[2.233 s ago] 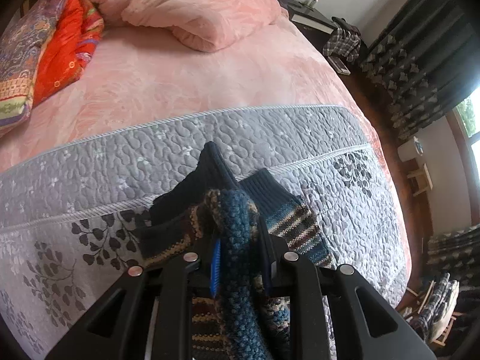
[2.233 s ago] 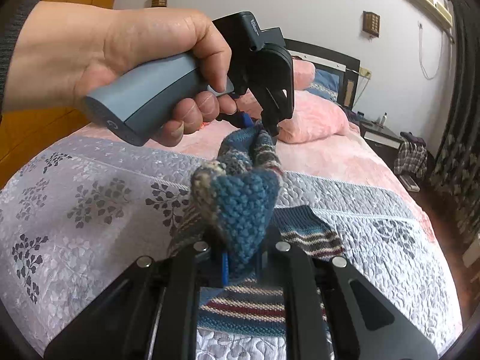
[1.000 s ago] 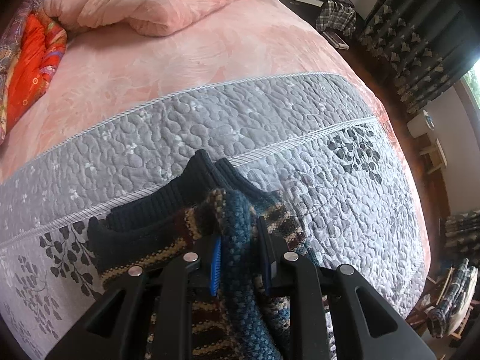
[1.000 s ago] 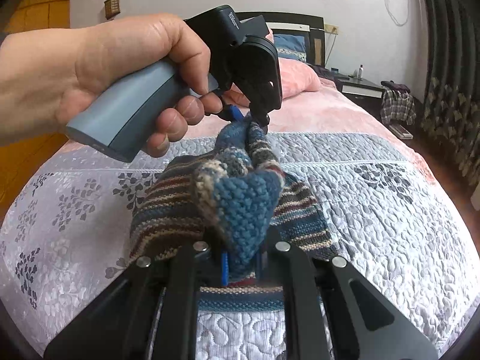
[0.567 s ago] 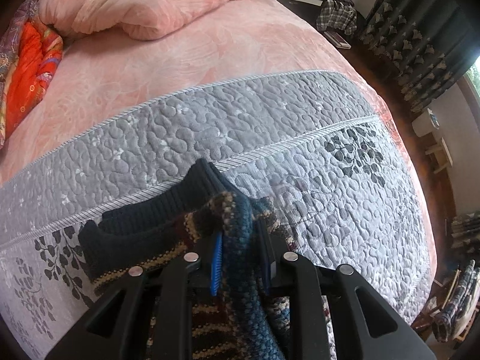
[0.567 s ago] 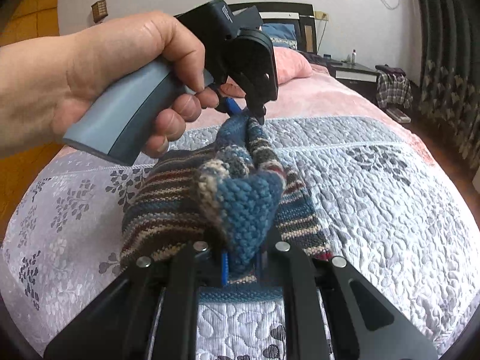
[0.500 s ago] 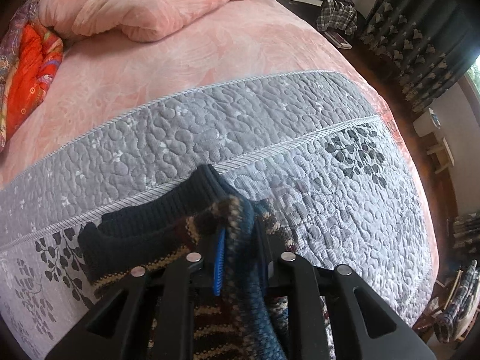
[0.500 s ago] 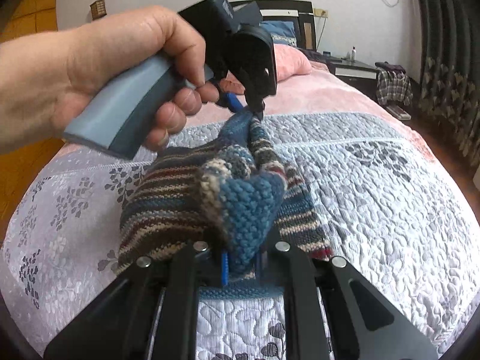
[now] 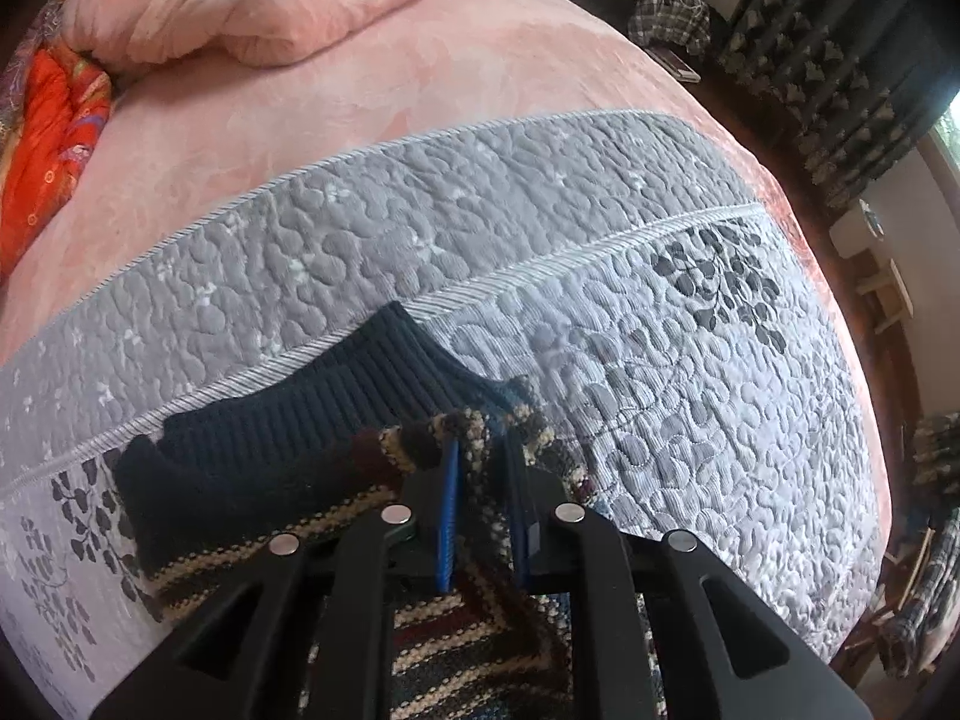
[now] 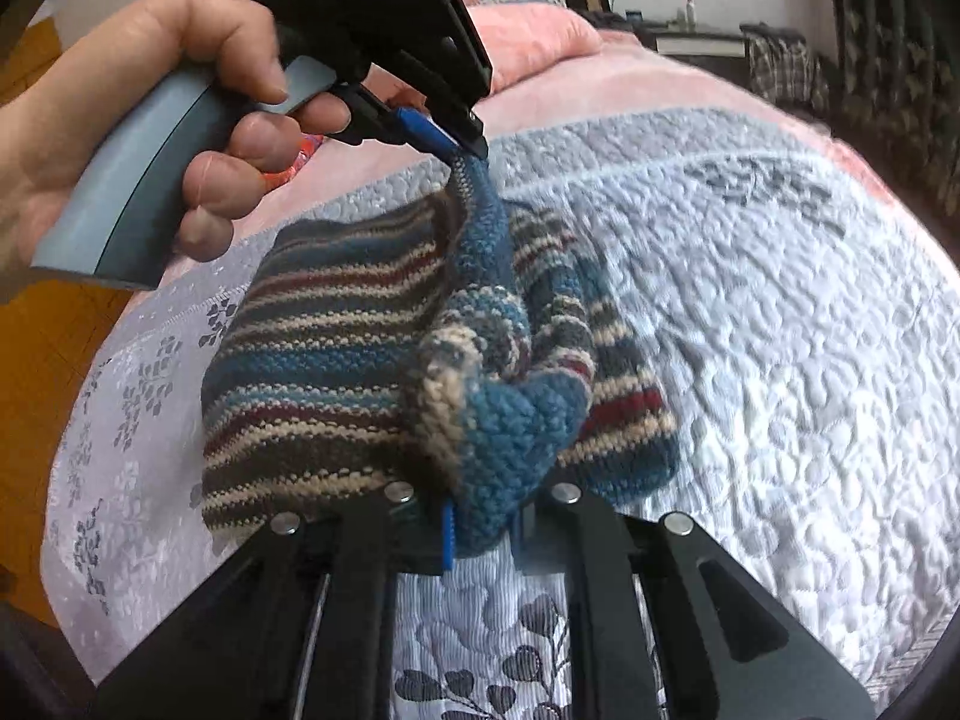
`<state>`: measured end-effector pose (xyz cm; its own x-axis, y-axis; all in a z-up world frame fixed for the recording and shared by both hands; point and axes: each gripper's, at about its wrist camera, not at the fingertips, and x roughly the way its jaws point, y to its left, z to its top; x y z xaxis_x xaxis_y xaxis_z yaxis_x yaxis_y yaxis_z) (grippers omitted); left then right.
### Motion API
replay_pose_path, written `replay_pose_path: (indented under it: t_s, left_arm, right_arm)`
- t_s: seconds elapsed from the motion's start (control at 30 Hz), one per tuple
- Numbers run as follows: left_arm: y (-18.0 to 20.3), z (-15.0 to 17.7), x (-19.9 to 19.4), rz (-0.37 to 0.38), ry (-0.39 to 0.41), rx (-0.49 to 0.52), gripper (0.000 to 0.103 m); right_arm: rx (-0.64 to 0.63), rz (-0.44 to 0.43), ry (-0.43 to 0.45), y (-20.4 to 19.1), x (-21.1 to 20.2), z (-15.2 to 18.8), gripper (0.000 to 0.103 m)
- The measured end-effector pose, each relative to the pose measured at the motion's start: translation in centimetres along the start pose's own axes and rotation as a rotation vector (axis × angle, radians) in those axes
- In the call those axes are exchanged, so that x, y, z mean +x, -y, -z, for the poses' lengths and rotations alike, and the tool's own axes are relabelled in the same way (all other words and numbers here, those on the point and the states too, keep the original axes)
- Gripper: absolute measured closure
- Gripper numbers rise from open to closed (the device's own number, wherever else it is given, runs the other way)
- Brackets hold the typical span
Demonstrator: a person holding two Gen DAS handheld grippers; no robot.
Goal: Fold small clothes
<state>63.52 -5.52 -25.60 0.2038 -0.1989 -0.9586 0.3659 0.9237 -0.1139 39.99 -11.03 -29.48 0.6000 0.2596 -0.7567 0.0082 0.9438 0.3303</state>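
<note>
Your right claw (image 10: 480,516) is clamped on a thick blue-and-tan fold of the striped knit sweater (image 10: 336,324), which bulges out right above the blue pads at bottom centre of the right wrist view. The rest of the sweater spreads up and left from there, lying bunched on the grey quilted bedspread (image 10: 780,312).

Your left claw (image 10: 465,144) shows in the upper middle of that same view, tips pinching a narrow blue edge of the sweater and holding it up off the bed; your hand (image 10: 150,120) grips its grey handle at upper left.

In the left wrist view the left claw (image 9: 483,468) sits bottom centre, pads close together with a thin strip of striped knit between them. The sweater's dark ribbed hem (image 9: 288,426) lies just beyond and left of the tips, flat on the bedspread (image 9: 660,312). Pink blanket (image 9: 300,18) fills the top of the frame, well apart from the sweater.
</note>
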Motion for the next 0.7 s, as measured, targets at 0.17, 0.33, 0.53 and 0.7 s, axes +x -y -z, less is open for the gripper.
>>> replay_pose_path:
  t_s: [0.17, 0.33, 0.53, 0.7]
  left_arm:
    - [-0.3, -0.3, 0.2, 0.029, 0.042, -0.042, 0.054]
    - [-1.7, 0.3, -0.6, 0.075, 0.079, -0.063, 0.050]
    - [-5.7, 4.4, -2.7, 0.183, 0.127, -0.122, 0.047]
    - [-8.9, 8.7, -4.5, 0.326, 0.151, -0.183, 0.043]
  right_arm:
    - [0.116, -0.105, -0.067, 2.5, 1.2, 0.6, 0.087]
    - [0.317, -0.278, -0.110, 6.5, 2.1, 0.7, 0.061]
    - [0.442, -0.512, -0.152, 9.7, 2.9, -0.6, 0.043]
    - [0.345, -0.553, -0.214, 10.2, 3.9, -4.0, 0.041]
